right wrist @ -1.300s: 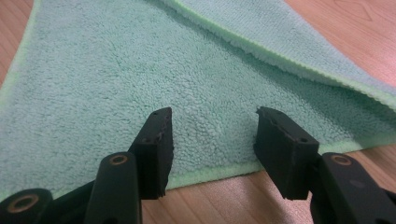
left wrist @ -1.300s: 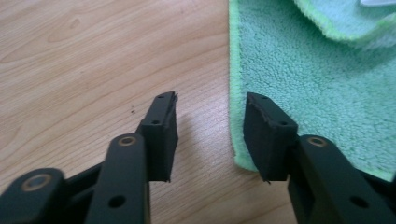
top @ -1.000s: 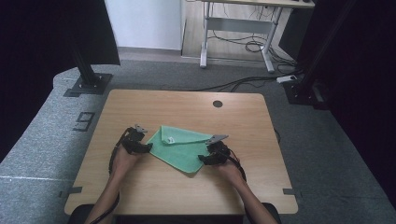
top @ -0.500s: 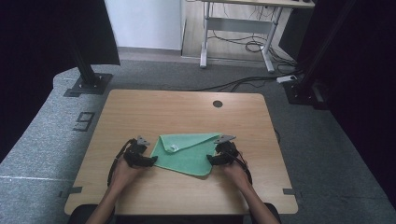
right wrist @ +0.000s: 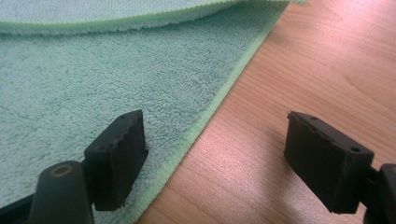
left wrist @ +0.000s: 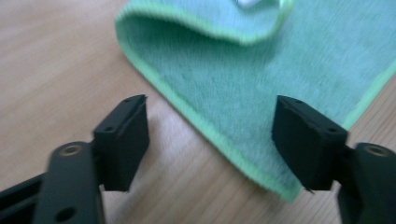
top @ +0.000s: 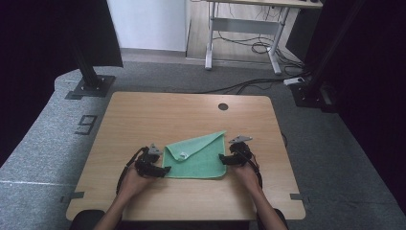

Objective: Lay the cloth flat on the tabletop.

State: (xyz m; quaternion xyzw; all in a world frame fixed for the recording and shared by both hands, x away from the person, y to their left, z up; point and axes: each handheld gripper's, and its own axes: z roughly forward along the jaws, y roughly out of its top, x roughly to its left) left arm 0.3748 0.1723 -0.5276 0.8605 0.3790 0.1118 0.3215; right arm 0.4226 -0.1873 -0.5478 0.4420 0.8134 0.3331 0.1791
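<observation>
Green cloth folded near the table's front edge, my grippers at its two sides.

The green cloth (top: 196,159) lies on the table (top: 143,115), one corner flapped over with a white tag up. My left gripper (left wrist: 212,140) straddles its left front corner, jaws spread wide, holding nothing. My right gripper (right wrist: 215,156) straddles the right hem, equally wide and empty.

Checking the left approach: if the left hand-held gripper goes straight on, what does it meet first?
Most likely the green cloth: its hemmed edge lies between the open jaws of the left hand-held gripper, on the table; height above it is unclear.
</observation>
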